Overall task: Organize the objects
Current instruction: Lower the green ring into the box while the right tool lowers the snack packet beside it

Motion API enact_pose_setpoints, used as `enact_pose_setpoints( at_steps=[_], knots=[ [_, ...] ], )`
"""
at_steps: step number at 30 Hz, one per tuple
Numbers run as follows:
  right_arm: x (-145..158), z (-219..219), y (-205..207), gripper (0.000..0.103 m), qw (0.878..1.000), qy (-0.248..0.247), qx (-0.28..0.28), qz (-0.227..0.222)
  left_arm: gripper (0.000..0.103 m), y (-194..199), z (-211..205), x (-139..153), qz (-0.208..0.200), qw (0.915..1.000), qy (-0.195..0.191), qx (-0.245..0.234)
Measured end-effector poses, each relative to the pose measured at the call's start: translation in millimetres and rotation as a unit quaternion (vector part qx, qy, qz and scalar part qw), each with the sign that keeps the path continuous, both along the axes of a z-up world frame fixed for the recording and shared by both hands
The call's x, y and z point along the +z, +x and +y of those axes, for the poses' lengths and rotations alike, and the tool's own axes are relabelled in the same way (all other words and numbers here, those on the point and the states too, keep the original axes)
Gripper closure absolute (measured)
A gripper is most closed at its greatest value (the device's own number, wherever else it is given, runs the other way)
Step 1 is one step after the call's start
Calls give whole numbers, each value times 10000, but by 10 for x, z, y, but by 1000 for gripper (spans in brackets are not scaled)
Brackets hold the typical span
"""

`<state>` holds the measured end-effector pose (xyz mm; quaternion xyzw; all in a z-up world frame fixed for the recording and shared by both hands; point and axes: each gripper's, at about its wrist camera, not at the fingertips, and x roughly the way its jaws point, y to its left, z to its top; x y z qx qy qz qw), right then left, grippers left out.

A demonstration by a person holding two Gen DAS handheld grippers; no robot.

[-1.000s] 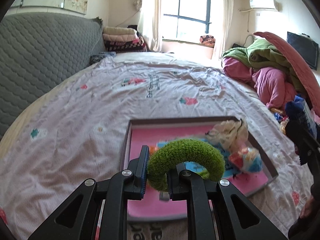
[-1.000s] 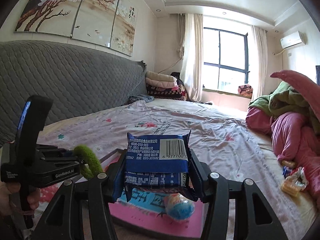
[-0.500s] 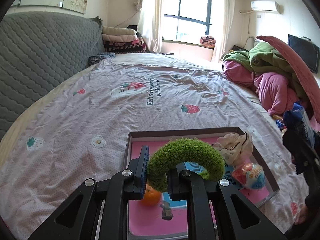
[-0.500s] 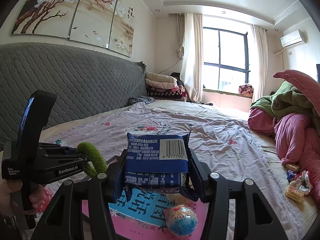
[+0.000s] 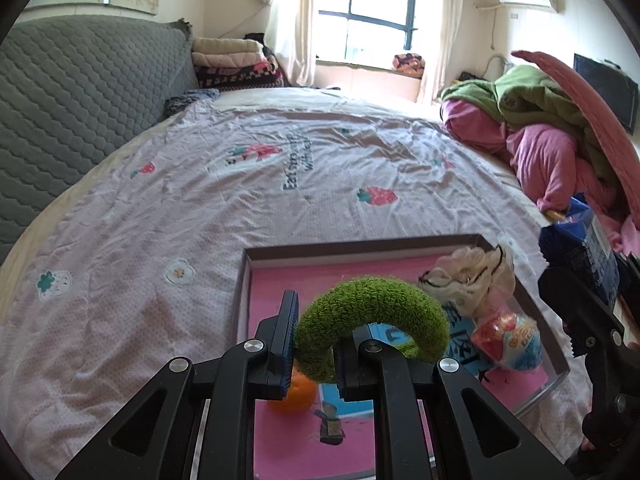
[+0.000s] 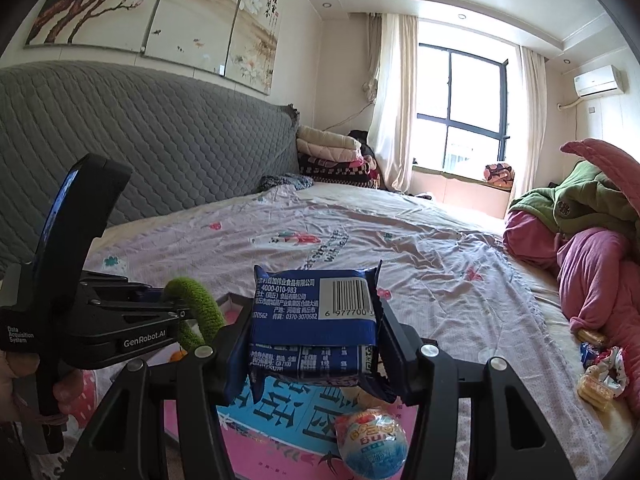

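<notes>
blue snack packet (image 6: 314,320): barcode face up, "4000-010-983", long axis crosswise, pinched by right gripper (image 6: 312,344) above pink tray (image 5: 242,280) | left gripper (image 5: 314,356) ("GenRobot.AI"): clamps green fuzzy ring (image 5: 372,316) over tray | egg toy (image 6: 372,444) in tray, label perhaps "BUL"

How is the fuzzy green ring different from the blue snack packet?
The fuzzy green ring is a soft, curved loop; the blue snack packet is a flat, boxy wrapper with a barcode and printed text. The ring is pinched in the left gripper with narrow jaws; the packet sits in the right gripper with jaws set much wider. Both are held up above the pink tray on the bed.
</notes>
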<state>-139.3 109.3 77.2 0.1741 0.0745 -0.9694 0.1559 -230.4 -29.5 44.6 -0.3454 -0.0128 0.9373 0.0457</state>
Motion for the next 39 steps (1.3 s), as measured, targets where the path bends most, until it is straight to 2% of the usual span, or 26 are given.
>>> enact_pose_setpoints(
  at_steps=[13,21,29,39],
  knots=[
    [-241,-32,11,47,9986,210,169,-449,87,-18,227,-292,-476,9970,-420,-437],
    [-397,-88,-29,47,9967,374,193,-693,87,-40,265,-414,-741,9940,-612,-515],
    [-572,-142,-94,47,9927,606,291,-1003,87,-26,293,-484,-806,9919,-811,-561],
    [-691,-202,-116,47,9888,797,377,-1207,87,-44,312,-548,-941,9903,-832,-602]
  ],
)
